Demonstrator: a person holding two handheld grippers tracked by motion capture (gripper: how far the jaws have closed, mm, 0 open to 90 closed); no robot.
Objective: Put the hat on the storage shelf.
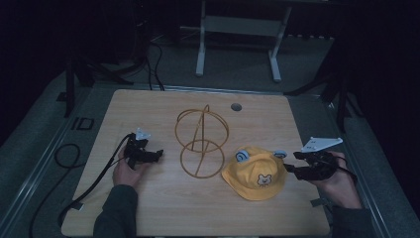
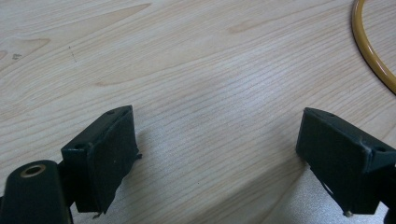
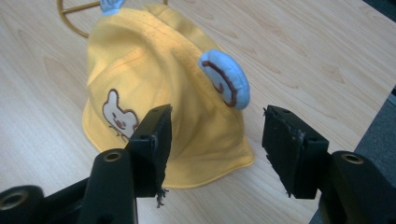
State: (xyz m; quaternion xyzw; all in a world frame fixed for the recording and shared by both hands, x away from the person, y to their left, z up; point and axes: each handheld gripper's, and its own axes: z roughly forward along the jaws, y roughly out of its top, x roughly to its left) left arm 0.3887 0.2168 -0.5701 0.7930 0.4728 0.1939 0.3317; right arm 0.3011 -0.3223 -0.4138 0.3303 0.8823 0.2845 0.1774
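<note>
Nearest the camera in the high view, two dark-sleeved forearms come in over the pale wood-grain table (image 1: 148,208), a rounded-corner top with a faint sheen under dim light. The left gripper (image 1: 157,153) sits low over bare wood left of centre, its jaws spread wide apart with nothing between them; in the left gripper view the grain runs slantwise beneath them, and an arc of the golden wire hat stand (image 2: 371,51) crosses the upper right corner. The right gripper (image 1: 292,162) hovers at the table's right edge, jaws likewise apart and empty, pointed at the yellow cloth bucket hat with blue ears and a small bear patch (image 1: 255,172), which lies flat on the wood just beside them. The hat rests against the right side of the stand's ring base, near the table's middle. Farther back a small grey round grommet (image 1: 236,106) is set into the top. Beyond, grey floor, black cables (image 1: 153,64) and a white metal frame (image 1: 237,29) fade into a dark room.
</note>
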